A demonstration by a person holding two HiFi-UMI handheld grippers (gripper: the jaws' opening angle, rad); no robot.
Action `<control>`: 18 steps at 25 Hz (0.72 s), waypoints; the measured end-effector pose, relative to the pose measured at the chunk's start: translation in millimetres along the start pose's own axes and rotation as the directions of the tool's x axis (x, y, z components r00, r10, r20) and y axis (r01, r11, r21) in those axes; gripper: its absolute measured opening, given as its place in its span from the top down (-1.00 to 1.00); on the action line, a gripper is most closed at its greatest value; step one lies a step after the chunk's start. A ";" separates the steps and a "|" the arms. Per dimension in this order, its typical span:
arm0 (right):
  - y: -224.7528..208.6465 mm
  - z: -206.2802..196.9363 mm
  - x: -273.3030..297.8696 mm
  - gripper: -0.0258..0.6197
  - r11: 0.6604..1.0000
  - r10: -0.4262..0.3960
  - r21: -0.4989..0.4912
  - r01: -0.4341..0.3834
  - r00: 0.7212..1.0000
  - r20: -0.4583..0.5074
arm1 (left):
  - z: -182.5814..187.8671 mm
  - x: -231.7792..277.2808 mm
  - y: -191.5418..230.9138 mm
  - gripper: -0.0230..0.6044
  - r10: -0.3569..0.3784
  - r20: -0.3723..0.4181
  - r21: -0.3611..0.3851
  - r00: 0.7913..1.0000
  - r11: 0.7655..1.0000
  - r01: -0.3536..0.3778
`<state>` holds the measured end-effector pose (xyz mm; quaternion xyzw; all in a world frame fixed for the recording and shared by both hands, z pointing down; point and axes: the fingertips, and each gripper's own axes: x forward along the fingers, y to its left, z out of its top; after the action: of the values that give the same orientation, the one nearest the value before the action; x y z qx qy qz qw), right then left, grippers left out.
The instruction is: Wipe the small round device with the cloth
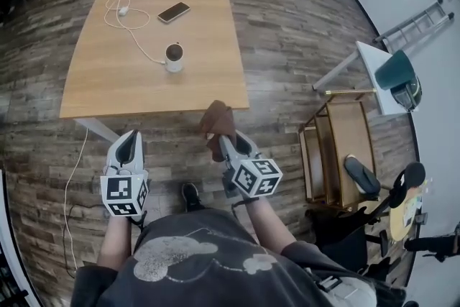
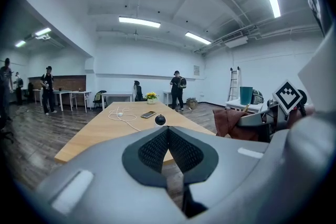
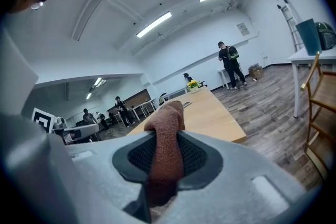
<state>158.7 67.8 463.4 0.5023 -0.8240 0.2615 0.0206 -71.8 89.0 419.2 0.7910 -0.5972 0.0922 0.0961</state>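
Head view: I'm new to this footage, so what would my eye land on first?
A brown cloth pinched in the right gripper stands out, by the table's near edge. On the table stands the small round device, with a phone beyond it. The left gripper is shut, empty.

Two hand-held tongs, side by side, low in front of the person.
The left tongs (image 1: 129, 144) point forward, jaws pressed together with nothing between them. The right tongs (image 1: 228, 144) are clamped on a brown cloth (image 1: 217, 122) that sticks out past the tips.
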 end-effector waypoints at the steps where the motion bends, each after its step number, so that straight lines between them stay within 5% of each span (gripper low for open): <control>1: -6.5 2.4 4.8 0.68 1.000 0.001 0.003 -0.001 1.000 -0.005 | 0.8 6.4 -0.6 0.87 0.007 -0.002 -0.002 1.000 1.000 -0.007; 12: -23.2 26.0 53.1 0.68 0.999 0.045 -0.027 -0.046 0.998 -0.033 | 28.6 59.9 -0.6 0.87 0.023 0.024 0.010 0.999 1.000 -0.023; 18: -24.7 27.8 80.4 0.68 1.000 0.001 -0.025 -0.002 0.999 -0.047 | 24.2 93.7 20.6 0.87 -0.026 -0.004 -0.006 1.000 1.000 0.026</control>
<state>146.1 -19.4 473.5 0.4950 -0.8269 0.2629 0.0461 -65.6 -9.8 421.1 0.7980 -0.5872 0.0905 0.1009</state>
